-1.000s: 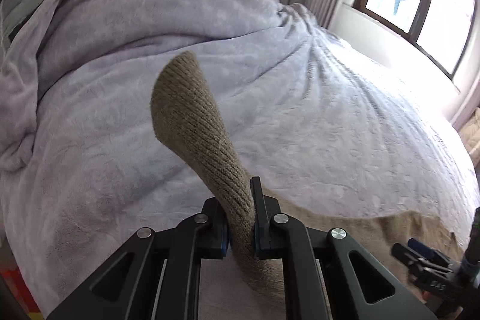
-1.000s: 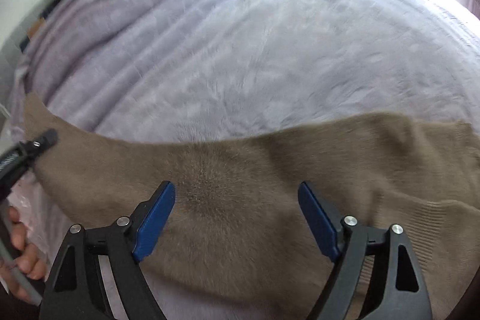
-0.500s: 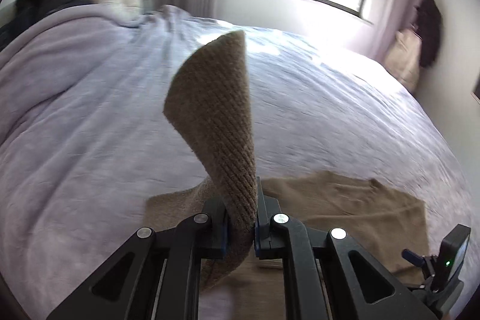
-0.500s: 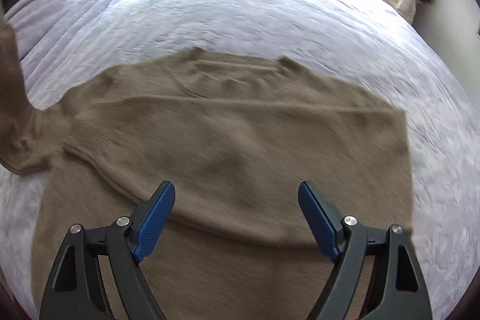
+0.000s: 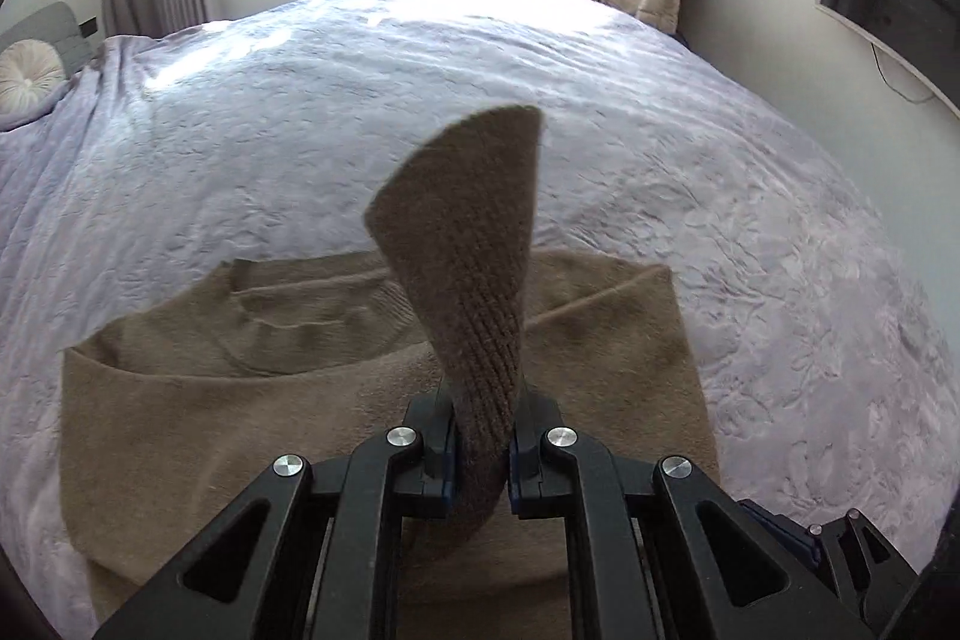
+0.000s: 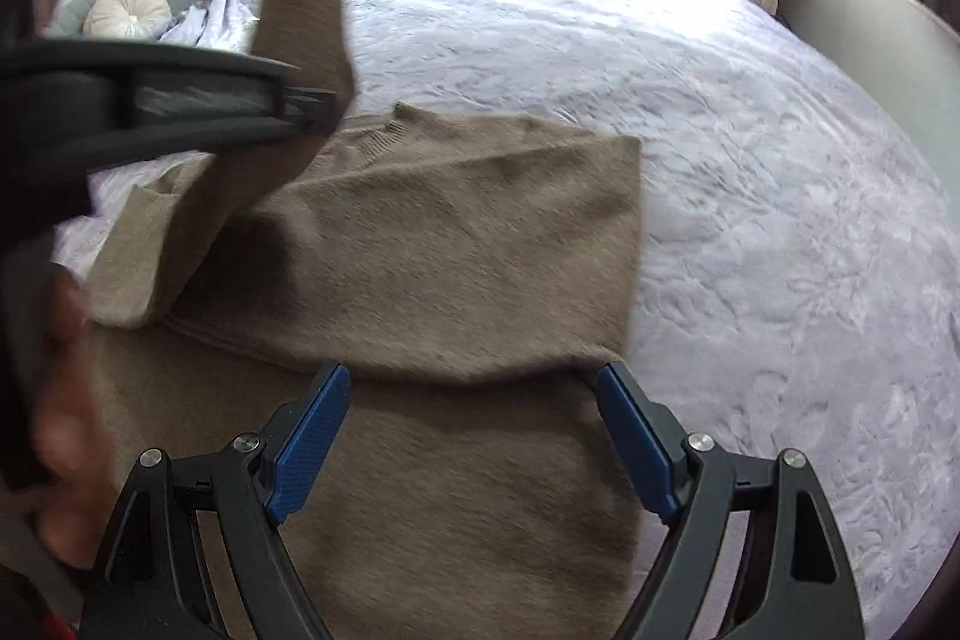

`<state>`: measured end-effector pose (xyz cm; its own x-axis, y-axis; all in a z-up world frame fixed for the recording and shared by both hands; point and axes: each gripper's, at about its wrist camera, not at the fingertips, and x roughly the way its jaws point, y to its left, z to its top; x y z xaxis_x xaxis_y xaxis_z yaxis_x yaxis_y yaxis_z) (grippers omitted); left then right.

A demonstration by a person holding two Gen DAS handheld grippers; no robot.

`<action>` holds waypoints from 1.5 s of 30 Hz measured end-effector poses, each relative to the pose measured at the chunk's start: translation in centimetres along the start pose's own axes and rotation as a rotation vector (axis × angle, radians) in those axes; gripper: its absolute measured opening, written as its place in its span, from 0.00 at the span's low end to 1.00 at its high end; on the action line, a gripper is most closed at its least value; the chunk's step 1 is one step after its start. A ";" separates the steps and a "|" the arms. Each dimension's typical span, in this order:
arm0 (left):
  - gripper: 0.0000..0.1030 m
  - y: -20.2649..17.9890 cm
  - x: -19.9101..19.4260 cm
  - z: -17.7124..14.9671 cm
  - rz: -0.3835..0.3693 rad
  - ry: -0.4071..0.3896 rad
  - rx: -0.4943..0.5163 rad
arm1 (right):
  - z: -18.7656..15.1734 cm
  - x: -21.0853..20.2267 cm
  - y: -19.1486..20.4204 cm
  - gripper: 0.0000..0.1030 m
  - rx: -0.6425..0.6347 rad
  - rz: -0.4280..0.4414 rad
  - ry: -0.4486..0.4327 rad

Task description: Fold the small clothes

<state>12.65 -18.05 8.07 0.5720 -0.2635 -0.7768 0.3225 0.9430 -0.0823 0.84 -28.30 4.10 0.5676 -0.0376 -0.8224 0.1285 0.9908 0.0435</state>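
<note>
Lying flat on the bed (image 5: 750, 172), the brown sweater (image 6: 456, 244) has one sleeve (image 5: 474, 244) raised, clenched in the left gripper (image 5: 478, 451) jaws. The right gripper (image 6: 474, 436) hovers over the sweater, jaws wide and empty.

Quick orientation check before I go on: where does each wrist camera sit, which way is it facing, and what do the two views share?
Left wrist: behind the left gripper, tilted down across the bed toward the window; jaws shut on the sweater's sleeve.
Right wrist: behind the open right gripper, looking down over the sweater; a blurred hand shows at left.
Shared: sweater, lifted sleeve, bed, window, round cushion.
</note>
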 end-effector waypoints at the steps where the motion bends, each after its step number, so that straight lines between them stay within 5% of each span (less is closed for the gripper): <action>1: 0.12 -0.7 0.9 0.0 -0.011 0.017 0.003 | -0.3 0.1 -0.7 0.84 0.010 -0.006 0.007; 5: 0.17 -2.0 2.7 -0.4 -0.047 0.082 0.053 | -1.5 0.2 -2.6 0.84 0.012 0.007 0.014; 6: 0.40 -1.9 2.8 -0.4 -0.081 0.105 0.069 | -1.7 0.1 -3.0 0.84 0.020 0.013 0.011; 7: 0.75 -1.6 2.8 -0.3 -0.086 0.122 0.071 | -1.8 -0.1 -3.5 0.84 0.029 0.023 0.006; 8: 0.84 -1.2 2.5 -0.2 -0.065 0.113 0.069 | -1.8 -0.2 -3.9 0.84 0.038 0.032 0.003; 10: 0.85 0.0 0.9 0.1 -0.019 0.039 0.061 | -1.7 -0.7 -4.6 0.84 0.066 0.060 -0.010; 14: 0.85 2.9 -2.4 0.6 -0.113 0.025 0.024 | -0.5 -1.6 -5.4 0.84 0.112 0.117 -0.046; 19: 0.85 8.2 -5.1 -1.4 0.033 -0.044 -0.030 | 1.9 -0.6 -6.1 0.84 0.149 0.131 -0.049; 23: 0.85 13.4 -5.2 -3.6 0.120 -0.030 -0.148 | 3.2 1.6 -7.9 0.84 0.302 0.270 -0.001; 28: 0.85 18.3 -4.1 -6.5 0.167 0.010 -0.270 | 3.0 2.6 -7.3 0.65 0.377 0.383 0.006; 32: 0.85 19.4 -3.0 -7.2 0.189 0.029 -0.291 | 3.9 2.9 -6.6 0.48 0.368 0.349 -0.003; 36: 0.85 19.9 -1.2 -7.4 0.201 0.095 -0.289 | 5.0 3.6 -5.1 0.10 0.254 0.209 0.015; 41: 0.85 19.8 -2.6 -7.0 0.145 0.037 -0.305 | 4.8 1.6 -5.0 0.10 0.194 0.107 -0.091; 45: 0.85 18.8 -0.4 -7.5 0.202 0.124 -0.220 | 3.3 4.2 -6.3 0.12 0.240 0.107 0.022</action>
<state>12.87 1.32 2.18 0.5073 -0.0525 -0.8602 0.0329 0.9986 -0.0415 5.09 -35.12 2.30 0.5708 0.0713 -0.8180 0.2598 0.9294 0.2623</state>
